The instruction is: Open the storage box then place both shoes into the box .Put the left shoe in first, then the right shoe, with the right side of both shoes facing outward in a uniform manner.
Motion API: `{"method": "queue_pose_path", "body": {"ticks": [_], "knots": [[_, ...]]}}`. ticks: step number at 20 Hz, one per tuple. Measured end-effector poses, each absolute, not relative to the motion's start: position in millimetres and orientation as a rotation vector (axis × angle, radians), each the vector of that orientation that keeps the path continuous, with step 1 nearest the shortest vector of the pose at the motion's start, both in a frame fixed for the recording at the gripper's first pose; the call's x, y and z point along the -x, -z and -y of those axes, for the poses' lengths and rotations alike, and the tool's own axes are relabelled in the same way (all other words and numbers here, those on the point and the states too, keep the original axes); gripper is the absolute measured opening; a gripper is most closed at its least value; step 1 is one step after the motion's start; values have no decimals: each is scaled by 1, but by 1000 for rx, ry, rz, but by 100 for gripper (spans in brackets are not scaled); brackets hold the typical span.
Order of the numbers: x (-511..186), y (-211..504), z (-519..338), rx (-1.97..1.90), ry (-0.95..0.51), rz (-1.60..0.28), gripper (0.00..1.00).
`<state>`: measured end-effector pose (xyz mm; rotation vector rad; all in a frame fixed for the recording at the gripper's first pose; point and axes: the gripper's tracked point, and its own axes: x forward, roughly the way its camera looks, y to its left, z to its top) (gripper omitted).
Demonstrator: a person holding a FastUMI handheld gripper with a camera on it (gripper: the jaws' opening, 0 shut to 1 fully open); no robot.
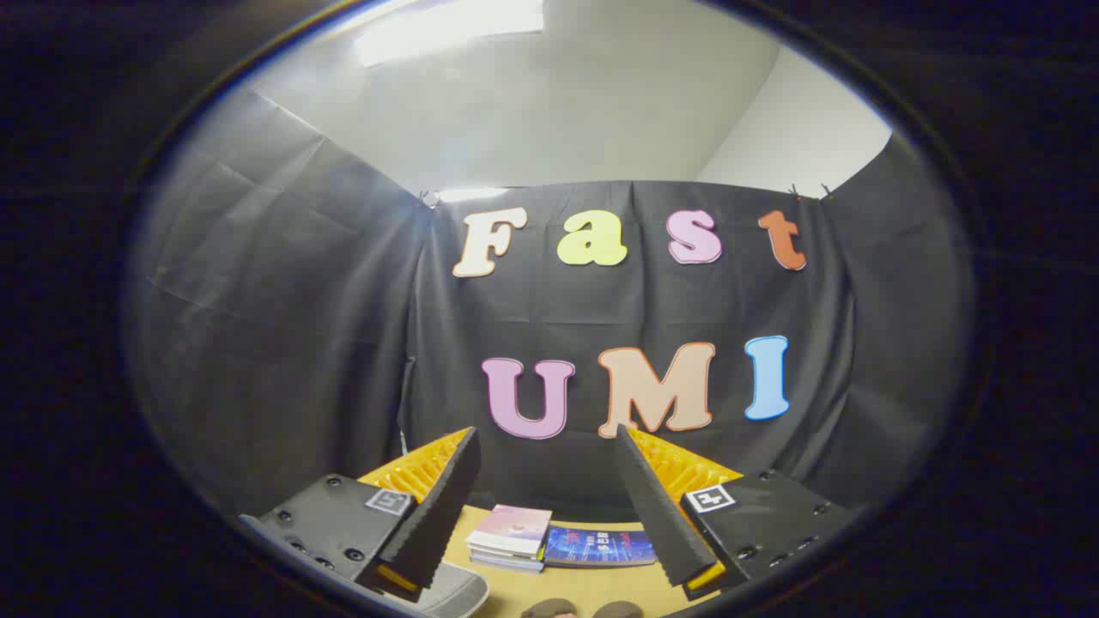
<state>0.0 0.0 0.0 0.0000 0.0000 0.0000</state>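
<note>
- Black cloth (343,343) is hanging as the back wall of the booth, and above it a pale ceiling (558,103) with a bright lamp (446,30) is showing.
- Below the cloth, a light wooden worktop (584,584) is lying low, beyond the claw.
- The claw (547,442) is pointing forward and a little upward toward the cloth; its two fingers (438,506) are standing wide apart and are holding nothing between them.
- A small stack of books (511,536) is resting on the worktop, between the two fingers and beyond them; the top book has a pinkish cover.
- Just beside this stack, a flat book with a dark blue cover (601,547) is lying on the worktop.
- Two rounded brownish shapes (584,609) are peeking up near the front of the worktop, below the books; they may be the shoes, but too little is visible to be sure.
- A grey rounded object (446,592) is sitting under the left finger; I cannot tell what it is.
</note>
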Motion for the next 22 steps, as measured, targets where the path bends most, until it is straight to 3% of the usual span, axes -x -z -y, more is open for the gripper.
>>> {"method": "queue_pose_path", "body": {"ticks": [16,22], "knots": [[-16,61,-4,-10,-6,-192,97],[-3,143,-21,-115,-87,-421,97]]}}
